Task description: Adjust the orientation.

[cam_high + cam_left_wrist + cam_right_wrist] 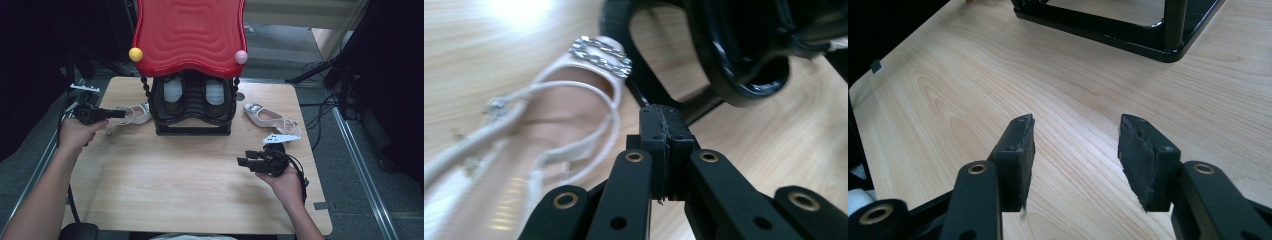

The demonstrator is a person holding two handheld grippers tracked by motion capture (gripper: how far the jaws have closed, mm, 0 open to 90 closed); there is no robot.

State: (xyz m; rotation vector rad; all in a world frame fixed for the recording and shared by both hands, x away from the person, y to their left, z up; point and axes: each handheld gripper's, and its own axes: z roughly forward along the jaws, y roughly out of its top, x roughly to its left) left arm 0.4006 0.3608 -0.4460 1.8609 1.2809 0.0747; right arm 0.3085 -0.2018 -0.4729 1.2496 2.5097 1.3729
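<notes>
Left hand-held gripper (663, 150) closed, right (1075, 160) agape

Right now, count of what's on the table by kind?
White heeled sandals: 2, one left of the rack, one right of it
Black shoe rack with red top: 1
Shoes with light insoles on the rack: 2
Total: 5

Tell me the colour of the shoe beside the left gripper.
The shoe is pale cream-white with a sparkly silver buckle; the left gripper view shows it best.
</notes>
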